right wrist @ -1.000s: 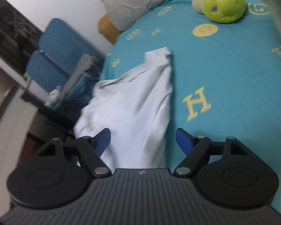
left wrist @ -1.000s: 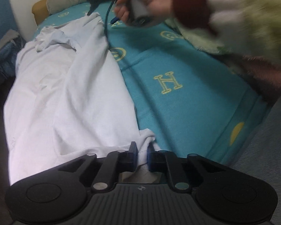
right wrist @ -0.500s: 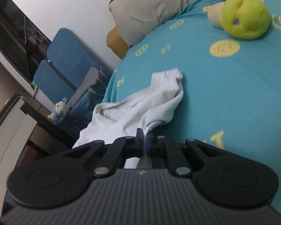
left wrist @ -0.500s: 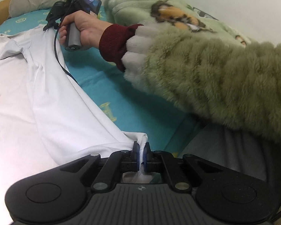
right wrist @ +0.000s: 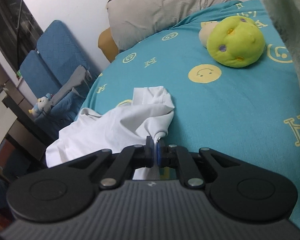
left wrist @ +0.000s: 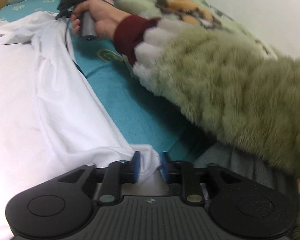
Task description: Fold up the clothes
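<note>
A white shirt point(left wrist: 50, 100) lies spread along a teal bedsheet point(left wrist: 130, 104). My left gripper point(left wrist: 149, 166) is at the shirt's near corner. Its jaws are opening, and the corner of cloth sits loose between the blue pads point(left wrist: 136, 166) without being pressed. In the right wrist view my right gripper point(right wrist: 154, 150) pinches a bunched fold of the shirt point(right wrist: 118, 126) near its far end. Its pads still press the cloth, though the jaws are beginning to open. The left wrist view shows a hand point(left wrist: 102, 22) holding that right gripper over the shirt's far end.
A fuzzy green sleeve point(left wrist: 230, 90) reaches across the bed on the right. A green plush toy point(right wrist: 236, 44) and a grey pillow point(right wrist: 160, 6) lie at the head of the bed. A blue folding chair point(right wrist: 50, 60) stands beside the bed on the left.
My left gripper, shut on the shirt corner before, has spread its jaws. My right gripper went from wide open to pinching the shirt fold and has shifted along the bed.
</note>
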A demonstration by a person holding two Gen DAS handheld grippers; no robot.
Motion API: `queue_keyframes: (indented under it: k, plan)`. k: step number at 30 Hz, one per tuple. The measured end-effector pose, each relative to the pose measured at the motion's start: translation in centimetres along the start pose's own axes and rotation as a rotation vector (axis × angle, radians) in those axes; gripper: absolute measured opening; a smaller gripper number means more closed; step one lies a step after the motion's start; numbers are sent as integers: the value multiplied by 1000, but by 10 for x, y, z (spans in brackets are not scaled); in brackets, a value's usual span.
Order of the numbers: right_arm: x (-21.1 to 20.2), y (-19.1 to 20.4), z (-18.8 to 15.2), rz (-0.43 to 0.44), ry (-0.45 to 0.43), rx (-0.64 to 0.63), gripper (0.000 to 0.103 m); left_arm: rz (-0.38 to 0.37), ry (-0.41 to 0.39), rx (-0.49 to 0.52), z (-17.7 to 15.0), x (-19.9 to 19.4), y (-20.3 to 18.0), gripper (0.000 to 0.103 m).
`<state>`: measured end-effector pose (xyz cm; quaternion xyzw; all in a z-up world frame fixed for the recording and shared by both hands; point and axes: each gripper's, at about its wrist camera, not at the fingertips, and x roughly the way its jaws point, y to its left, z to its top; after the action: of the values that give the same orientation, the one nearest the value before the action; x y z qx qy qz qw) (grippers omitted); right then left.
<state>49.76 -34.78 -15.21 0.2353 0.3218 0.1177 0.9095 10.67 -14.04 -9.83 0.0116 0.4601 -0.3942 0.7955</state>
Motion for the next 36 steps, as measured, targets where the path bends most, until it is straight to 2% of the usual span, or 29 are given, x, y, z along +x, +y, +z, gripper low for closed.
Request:
queue_keyframes:
  k: [1, 2, 3, 4, 7, 11, 15, 18, 23, 25, 27, 29, 31, 33, 36]
  plan:
    - [-2, 3, 1, 1, 4, -6, 16, 10, -13, -11, 1, -5, 2, 54]
    - [-4, 6, 1, 2, 8, -13, 42, 21, -26, -23, 2, -11, 3, 59]
    - [-8, 10, 1, 2, 1, -29, 77, 31, -40, -33, 2, -17, 5, 61]
    - [-14, 14, 0, 1, -12, -51, 88, 40, -55, -40, 3, -23, 9, 63]
    - [-35, 32, 3, -30, -16, -119, 87, 46, -107, -101, -2, -42, 34, 68]
    - [-75, 58, 4, -45, -19, -124, 87, 87, -157, -184, -9, -56, 62, 68]
    - [-129, 87, -7, -60, -32, -166, 87, 120, -154, -293, -16, -53, 82, 68]
    - [-176, 98, -27, -64, -42, -138, 87, 128, -144, -359, -22, -57, 96, 67]
    - [-237, 118, -72, -95, -51, -148, 87, -6, -170, -421, -30, -66, 104, 67]
    - [-256, 119, -92, -113, -51, -120, 87, -51, -175, -383, -30, -68, 96, 69]
    - [-272, 114, -114, -122, -45, -66, 87, -60, -174, -316, -29, -67, 79, 71]
    - [-282, 103, -136, -144, -8, -9, 87, -45, -179, -268, -28, -63, 68, 71]
    - [-287, 93, -154, -152, 49, 38, 87, -49, -193, -280, -29, -65, 68, 71]
    - [-288, 85, -167, -126, 115, 102, 72, -80, -218, -308, -28, -69, 73, 71]
    - [-292, 80, -183, -87, 185, 186, 72, -136, -263, -340, -22, -76, 84, 74]
